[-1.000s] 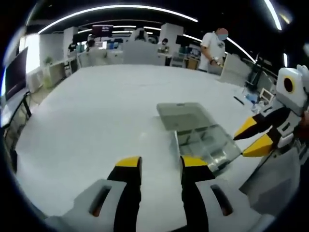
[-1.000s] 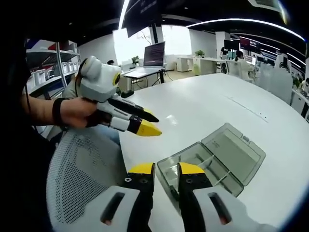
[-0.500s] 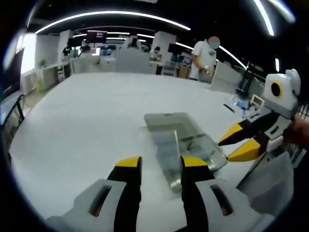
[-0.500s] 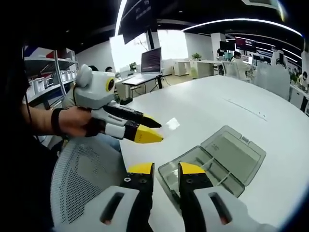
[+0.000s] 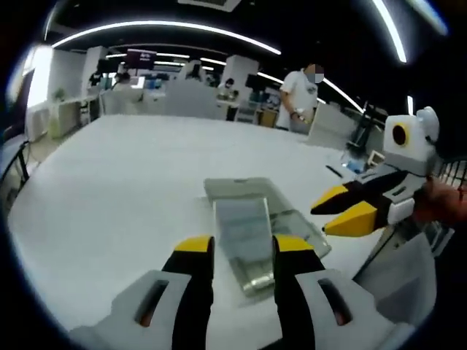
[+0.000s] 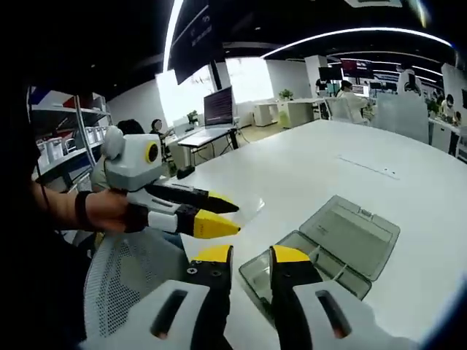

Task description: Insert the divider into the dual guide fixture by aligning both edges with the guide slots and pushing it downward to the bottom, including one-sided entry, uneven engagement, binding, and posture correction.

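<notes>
Two grippers near open clear box [image 6: 321, 251] on white table [image 5: 109, 182] | left gripper [image 5: 243, 251]: jaws apart, empty | right gripper [image 6: 244, 259]: jaws apart, empty | divider not made out | step: approach | next: find and grasp divider.

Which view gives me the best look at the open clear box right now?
The right gripper view: the clear box lies open, lid flat beyond the tray, partitions visible. In the left gripper view the box is foreshortened, its near end between that gripper's jaws, the interior hard to read.
</notes>
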{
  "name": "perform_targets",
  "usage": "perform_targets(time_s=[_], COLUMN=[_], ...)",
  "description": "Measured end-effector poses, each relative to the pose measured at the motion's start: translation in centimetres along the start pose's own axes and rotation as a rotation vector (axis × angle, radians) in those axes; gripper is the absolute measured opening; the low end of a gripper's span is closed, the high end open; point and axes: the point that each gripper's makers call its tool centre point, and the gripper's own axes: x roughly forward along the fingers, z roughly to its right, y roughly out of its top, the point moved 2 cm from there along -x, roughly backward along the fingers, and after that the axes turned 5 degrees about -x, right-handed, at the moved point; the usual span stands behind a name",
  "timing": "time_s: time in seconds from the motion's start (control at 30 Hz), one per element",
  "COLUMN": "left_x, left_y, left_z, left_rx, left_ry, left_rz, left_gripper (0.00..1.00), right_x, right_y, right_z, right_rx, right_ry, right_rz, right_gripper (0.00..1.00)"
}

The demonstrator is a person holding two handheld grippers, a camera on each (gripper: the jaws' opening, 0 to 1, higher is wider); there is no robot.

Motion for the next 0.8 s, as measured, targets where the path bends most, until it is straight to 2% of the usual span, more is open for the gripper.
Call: perform_targets(time_s=[0.1, 0.47, 0.57, 0.8], left_x=[0.0, 0.1, 0.2, 0.2], left_y=[0.2, 0.4, 0.4, 0.6], left_z=[0.3, 1.6, 1.8, 2.5], left_rx=[0.004, 0.015, 0.018, 0.015], left_ry=[-0.012, -0.057, -0.062, -0.084], left_rz=[0.013, 0.030, 0.034, 0.047], left_gripper=[0.29, 0.29, 0.29, 0.29], right_x=[0.0, 0.2, 0.2, 0.3], right_y=[0.3, 0.8, 1.6, 1.5], right_z=[0.2, 0.5, 0.8, 1.3], right_rx=[0.043, 0.100, 0.189, 0.247], right_ry=[-0.007, -0.013, -0.024, -0.030], right_rz=[0.028, 0.061, 0.125, 0.144], right_gripper=[0.17, 0.19, 0.20, 0.19])
